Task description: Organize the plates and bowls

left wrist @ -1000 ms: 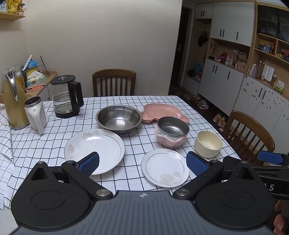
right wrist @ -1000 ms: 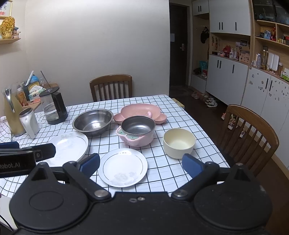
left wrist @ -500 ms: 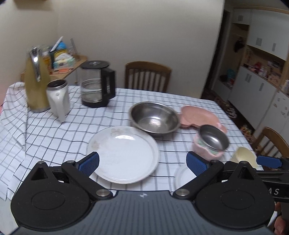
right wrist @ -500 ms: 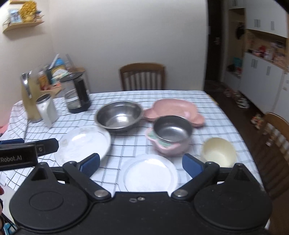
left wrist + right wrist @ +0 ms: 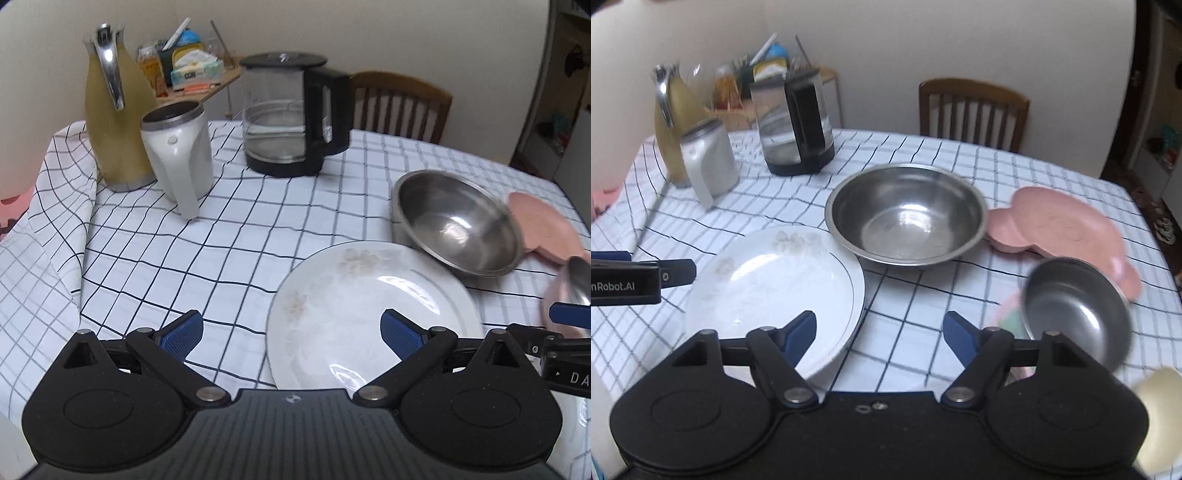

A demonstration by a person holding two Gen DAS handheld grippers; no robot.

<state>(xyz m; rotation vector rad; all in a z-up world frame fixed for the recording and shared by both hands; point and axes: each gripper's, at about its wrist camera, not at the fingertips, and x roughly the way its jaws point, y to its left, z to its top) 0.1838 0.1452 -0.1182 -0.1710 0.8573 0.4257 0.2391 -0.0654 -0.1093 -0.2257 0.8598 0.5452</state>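
A large white plate (image 5: 369, 314) (image 5: 772, 288) lies on the checked tablecloth. Behind it sits a big steel bowl (image 5: 458, 221) (image 5: 905, 214), then a pink bear-shaped tray (image 5: 1060, 229) (image 5: 543, 225). A small steel bowl in a pink holder (image 5: 1075, 314) stands at the right, and a cream bowl (image 5: 1160, 406) shows at the right wrist view's lower right edge. My left gripper (image 5: 291, 334) is open and empty above the white plate's left rim. My right gripper (image 5: 879, 332) is open and empty above the plate's right rim.
A glass kettle (image 5: 291, 114) (image 5: 794, 122), a white mug (image 5: 177, 155) and a yellow thermos (image 5: 110, 114) stand at the table's back left. A wooden chair (image 5: 971, 110) is behind the table. The tablecloth (image 5: 147, 258) drapes over the left edge.
Both grippers have swung left and moved forward and lower toward the table. The large white plate now lies close in front of them; the small plate has dropped out of view.
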